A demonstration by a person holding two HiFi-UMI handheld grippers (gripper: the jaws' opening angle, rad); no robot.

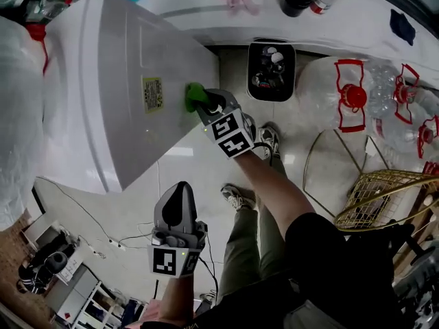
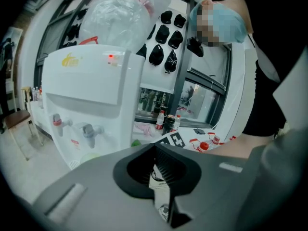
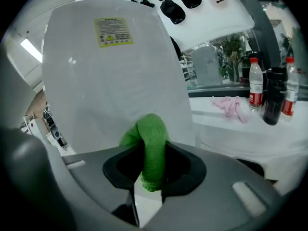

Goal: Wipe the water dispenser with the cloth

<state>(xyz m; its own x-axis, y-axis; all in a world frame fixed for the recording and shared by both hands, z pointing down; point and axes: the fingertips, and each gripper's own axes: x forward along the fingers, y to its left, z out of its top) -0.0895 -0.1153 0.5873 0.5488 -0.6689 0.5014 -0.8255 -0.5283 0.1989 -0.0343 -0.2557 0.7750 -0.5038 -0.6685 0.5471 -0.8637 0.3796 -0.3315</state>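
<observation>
A white water dispenser (image 1: 130,94) stands at the left, its side panel carrying a yellow label (image 1: 152,93). My right gripper (image 1: 204,105) is shut on a green cloth (image 1: 195,96), which is pressed against that side panel near its right edge. The right gripper view has the green cloth (image 3: 150,146) pinched between the jaws, with the dispenser's panel (image 3: 110,76) just behind it. My left gripper (image 1: 180,201) hangs lower down, away from the dispenser, shut with nothing in it. Its own view faces the dispenser's front (image 2: 91,105) and the taps (image 2: 89,129).
A black bin (image 1: 271,69) stands on the floor behind the dispenser. Large water bottles with red handles (image 1: 353,94) and a gold wire basket (image 1: 387,194) lie at the right. A person's legs and shoes (image 1: 255,204) are below me. Bottles (image 3: 269,95) and a pink cloth (image 3: 231,106) rest on a white counter.
</observation>
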